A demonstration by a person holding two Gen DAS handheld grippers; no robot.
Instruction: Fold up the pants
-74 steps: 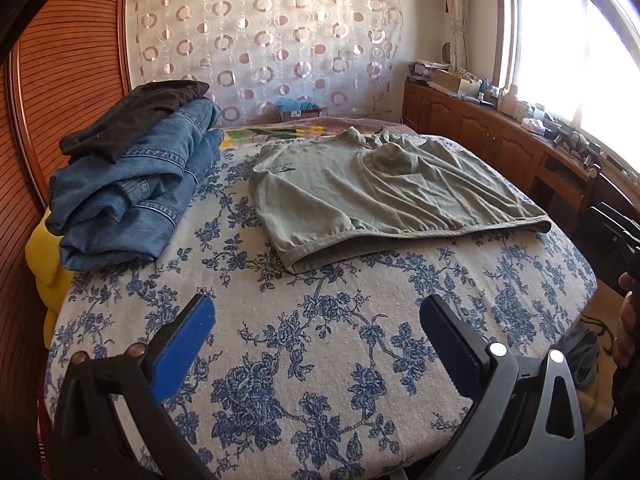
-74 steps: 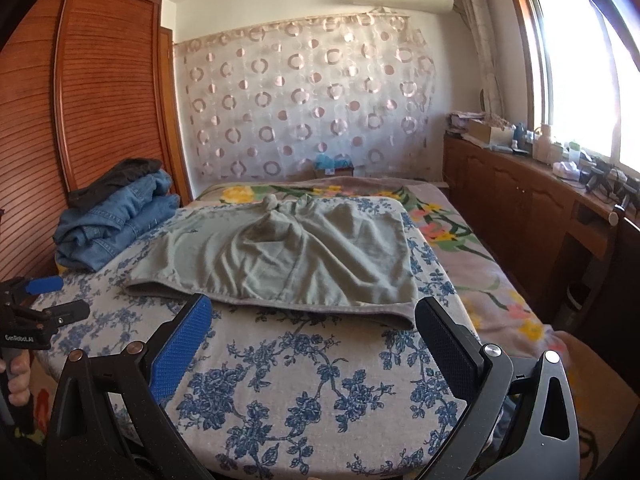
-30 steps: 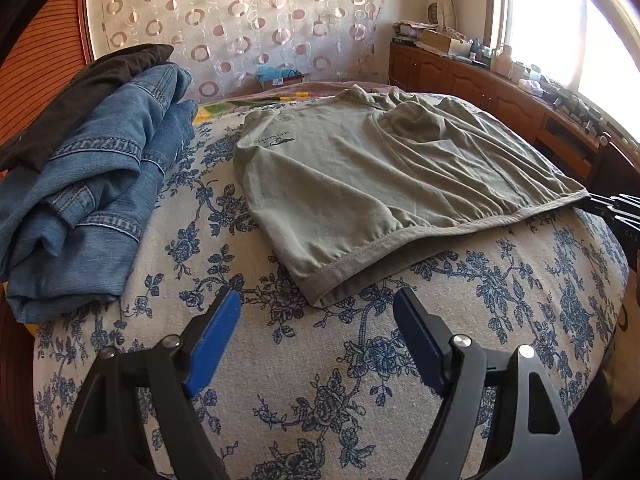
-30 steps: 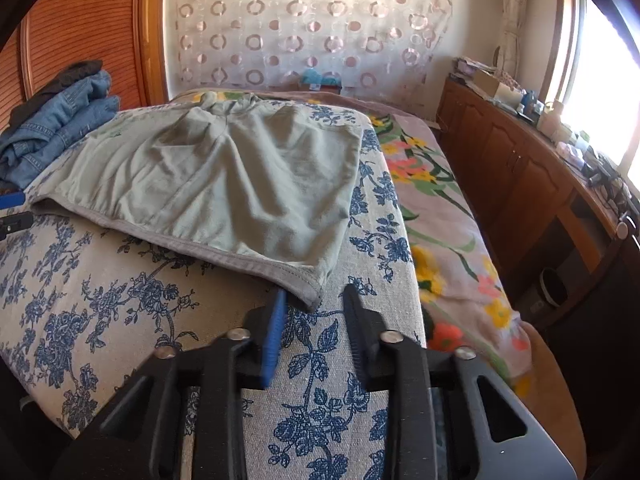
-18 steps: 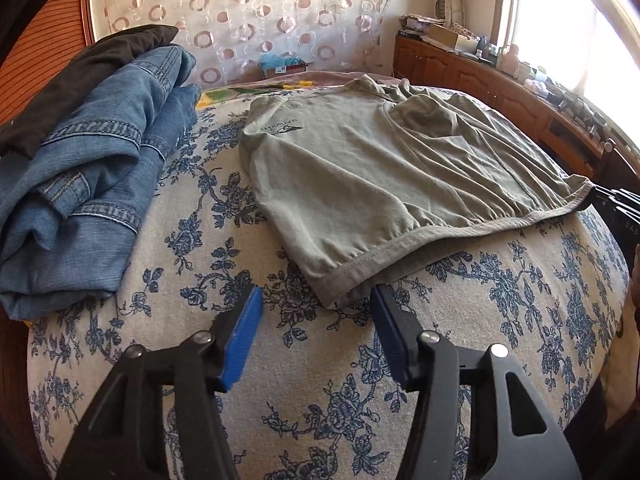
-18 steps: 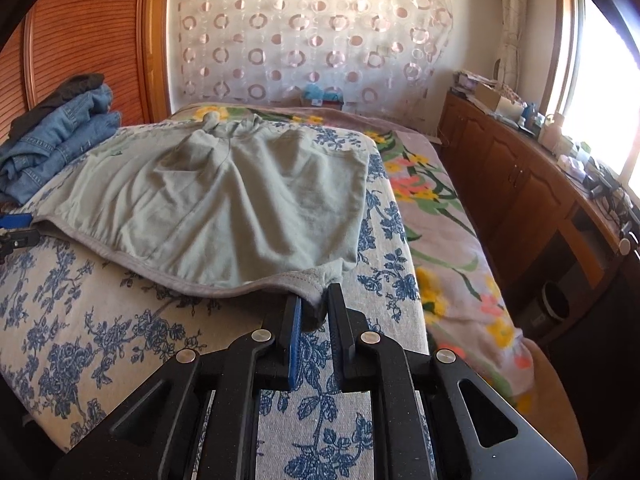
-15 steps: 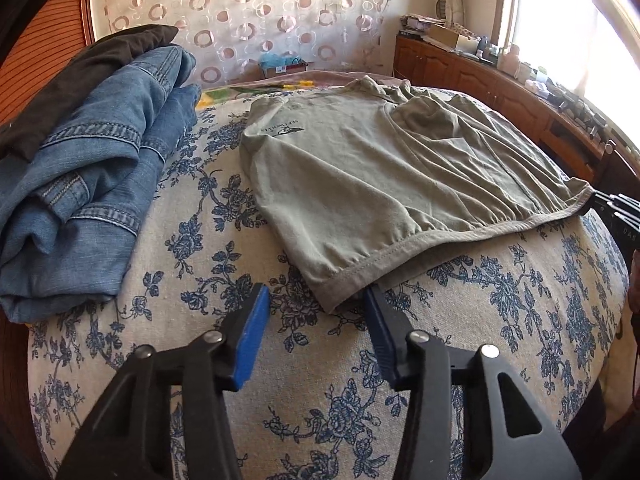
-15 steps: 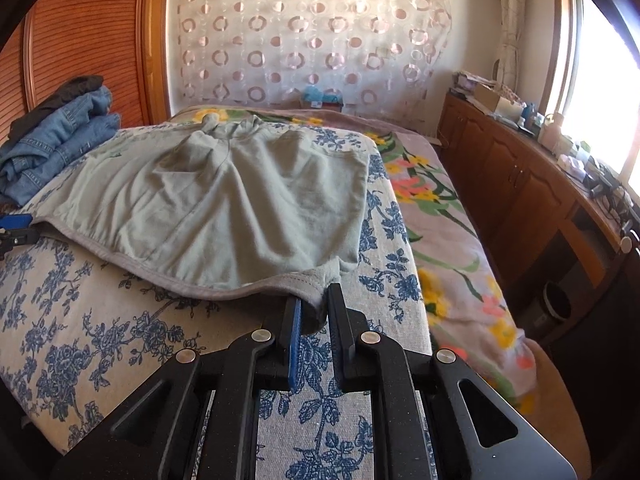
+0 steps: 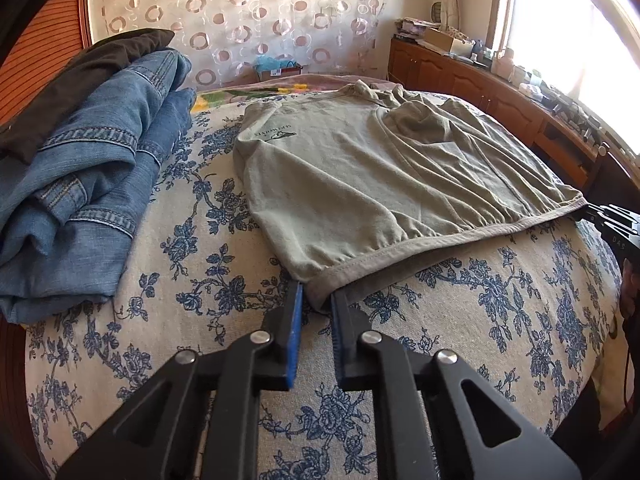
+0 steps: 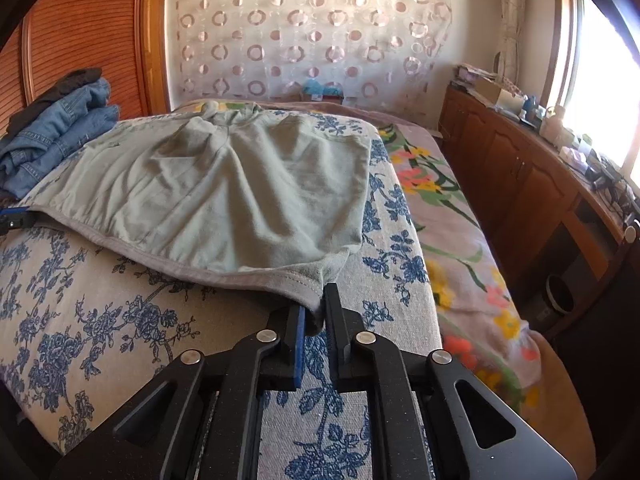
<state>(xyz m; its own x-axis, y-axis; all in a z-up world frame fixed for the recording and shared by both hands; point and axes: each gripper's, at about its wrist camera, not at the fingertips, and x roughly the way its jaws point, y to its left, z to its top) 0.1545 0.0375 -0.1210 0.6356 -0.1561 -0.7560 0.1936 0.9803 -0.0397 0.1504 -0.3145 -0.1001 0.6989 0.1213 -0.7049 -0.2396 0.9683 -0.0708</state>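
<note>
Your left claw [image 9: 317, 303] is closing on the near waistband corner of the pants [image 9: 372, 176], which were untouched a second ago. Your right claw [image 10: 316, 305] stays clenched on the other waistband corner. The pants lie flat on the bed [image 9: 460, 312], so the fold can start.

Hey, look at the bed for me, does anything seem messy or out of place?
Mostly tidy. The grey shorts lie flat, but their far end is bunched and wrinkled. The jeans pile is loosely folded, with a dark garment slumped on top.

I see a stack of folded blue denim jeans [image 9: 92, 184] on the blue-flowered bedspread [image 9: 460, 320], a circle-patterned sheer curtain [image 10: 312, 36] behind, wooden cabinets [image 10: 520, 176] alongside.
</note>
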